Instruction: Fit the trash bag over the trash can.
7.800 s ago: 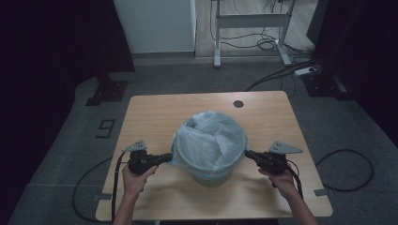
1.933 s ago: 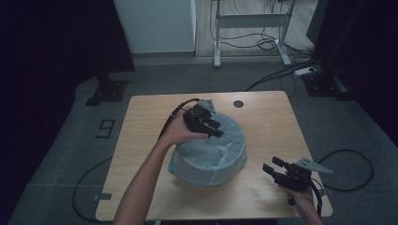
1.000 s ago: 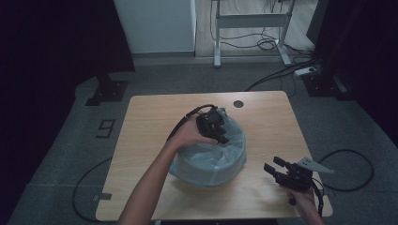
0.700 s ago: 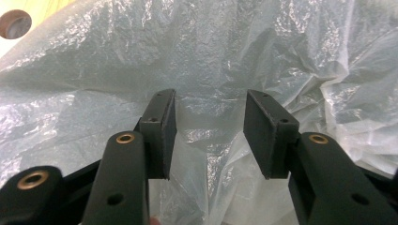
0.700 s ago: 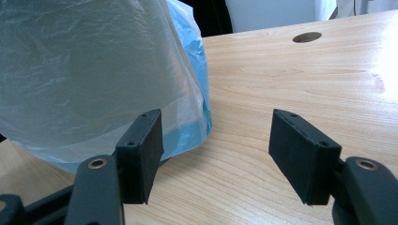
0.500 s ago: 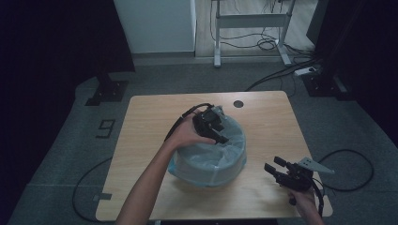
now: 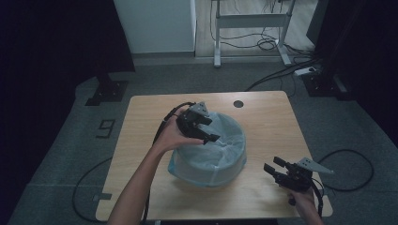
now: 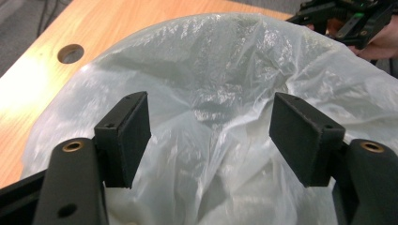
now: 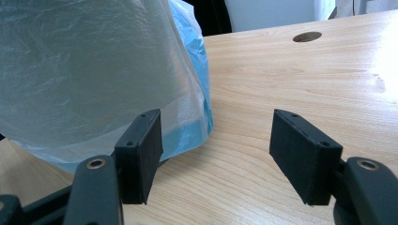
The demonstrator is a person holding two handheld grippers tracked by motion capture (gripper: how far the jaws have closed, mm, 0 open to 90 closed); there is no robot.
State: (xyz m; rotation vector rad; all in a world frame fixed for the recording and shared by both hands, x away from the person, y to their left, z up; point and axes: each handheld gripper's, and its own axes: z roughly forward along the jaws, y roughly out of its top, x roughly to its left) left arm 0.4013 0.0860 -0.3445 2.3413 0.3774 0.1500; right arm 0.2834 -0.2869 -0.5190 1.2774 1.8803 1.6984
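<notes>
A round bin lined with a pale blue plastic bag [image 7: 216,159] stands in the middle of the wooden table [image 7: 263,117]. My left gripper [image 7: 212,130] hovers over the bin's rear left rim. In the left gripper view it [image 8: 211,136] is open. Its jaws have just been opening, and the crumpled bag film [image 8: 211,61] lies below them, with neither pad touching it. My right gripper [image 7: 271,164] rests near the table's front right corner, apart from the bin. It [image 9: 218,154] is open with bare wood between its jaws, and the bag-covered bin wall [image 9: 84,70] stands to its left.
A round cable hole [image 7: 238,103] sits in the tabletop behind the bin. Cables trail from both grippers off the table edges. On the floor beyond the table are a desk frame [image 7: 248,21] and loose wires.
The left gripper has drifted a little to the left over the bin's rim and its jaws have spread wider. The right gripper has stayed in place.
</notes>
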